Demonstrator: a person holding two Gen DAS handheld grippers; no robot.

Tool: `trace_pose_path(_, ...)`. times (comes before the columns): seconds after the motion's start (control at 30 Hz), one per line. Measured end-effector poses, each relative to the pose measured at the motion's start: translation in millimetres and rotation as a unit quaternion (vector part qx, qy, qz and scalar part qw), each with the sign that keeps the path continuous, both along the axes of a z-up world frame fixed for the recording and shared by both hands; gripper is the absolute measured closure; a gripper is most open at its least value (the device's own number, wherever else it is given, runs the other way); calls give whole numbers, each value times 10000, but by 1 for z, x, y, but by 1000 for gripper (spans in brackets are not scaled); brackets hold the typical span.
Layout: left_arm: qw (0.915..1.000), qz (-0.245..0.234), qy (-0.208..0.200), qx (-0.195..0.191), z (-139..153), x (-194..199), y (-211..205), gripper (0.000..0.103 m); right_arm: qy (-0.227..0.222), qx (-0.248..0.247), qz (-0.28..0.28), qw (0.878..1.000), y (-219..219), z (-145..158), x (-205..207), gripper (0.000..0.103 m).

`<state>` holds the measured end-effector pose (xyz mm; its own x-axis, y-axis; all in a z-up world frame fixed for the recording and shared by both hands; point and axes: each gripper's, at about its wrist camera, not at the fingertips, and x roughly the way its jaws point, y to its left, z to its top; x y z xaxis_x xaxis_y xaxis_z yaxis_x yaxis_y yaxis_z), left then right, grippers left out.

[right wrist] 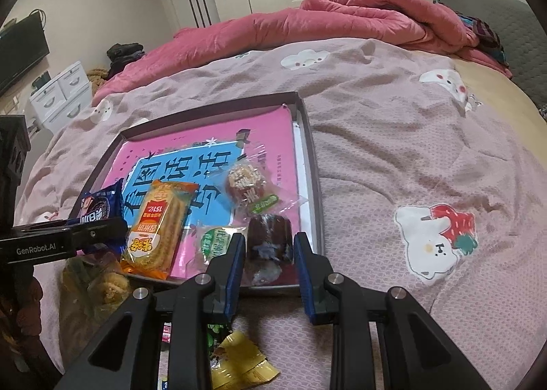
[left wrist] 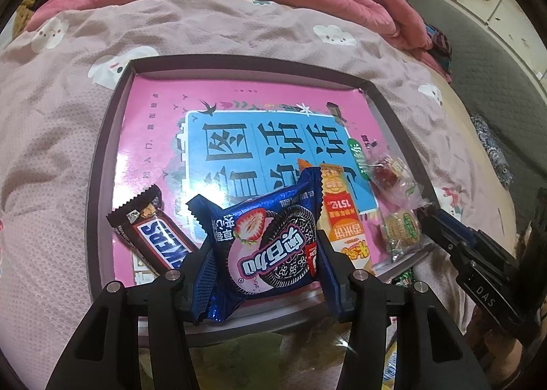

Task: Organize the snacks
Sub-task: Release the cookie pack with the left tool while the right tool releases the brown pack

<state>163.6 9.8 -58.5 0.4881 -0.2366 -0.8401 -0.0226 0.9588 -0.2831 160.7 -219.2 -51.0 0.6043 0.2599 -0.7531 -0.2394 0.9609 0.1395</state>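
Blue strawberry cookie pack (left wrist: 270, 246) pinched across its width in the left gripper (left wrist: 263, 263), jaws about half open around it, pads pressed into the crinkled wrapper, held just over the near edge of the tray (left wrist: 102, 164). Dark-wrapped snack (right wrist: 270, 243) clamped in the right gripper (right wrist: 269, 253), jaws nearly closed on it, at the tray's near right corner; resting on the tray floor or just above it, cannot tell.

Already lying in the tray, on the pink printed sheet (left wrist: 164, 109) lining it: Snickers bar (left wrist: 154, 232) at the near left, orange rice-cracker pack (left wrist: 345, 215) slanted beside the cookie pack, clear-wrapped red sweet (left wrist: 389, 174) further right, green-labelled biscuit packet (left wrist: 403, 229) near the right wall. All bunched toward the near side; far half of the tray bare of snacks.

Outside the tray, not yet sorted: a clear bag of yellowish snacks (right wrist: 99, 284) by the near left corner, gold wrappers (right wrist: 242, 362) and a green packet (right wrist: 215, 338) on the bedsheet (right wrist: 410, 150) below the right gripper.

Roughly midway by the look of it: four items in, two in the grippers at the point of being set down, a handful left on the bed. Pink quilt (right wrist: 342, 17) heaped beyond, well apart from the work.
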Motion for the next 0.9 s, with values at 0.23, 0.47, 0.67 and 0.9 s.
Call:
trace_pose_path(0.23,10000,-37,-23,-16,0,0,-1,48,10,9,-23,10000,-1,0,-1,74)
trace_pose_path(0.47,9999,-38,-29,-92,1,-1,0,47,38,-18,-19,10000,-2,0,-1,72)
trace_pose_path(0.67,9999,-6,-55,-108,3,-3,2,47,19,-13,-23,10000,-1,1,-1,72)
trace_pose_path(0.9,9998,-12,-91,-151,7,-6,3,47,-12,20,-24,10000,-2,3,-2,72)
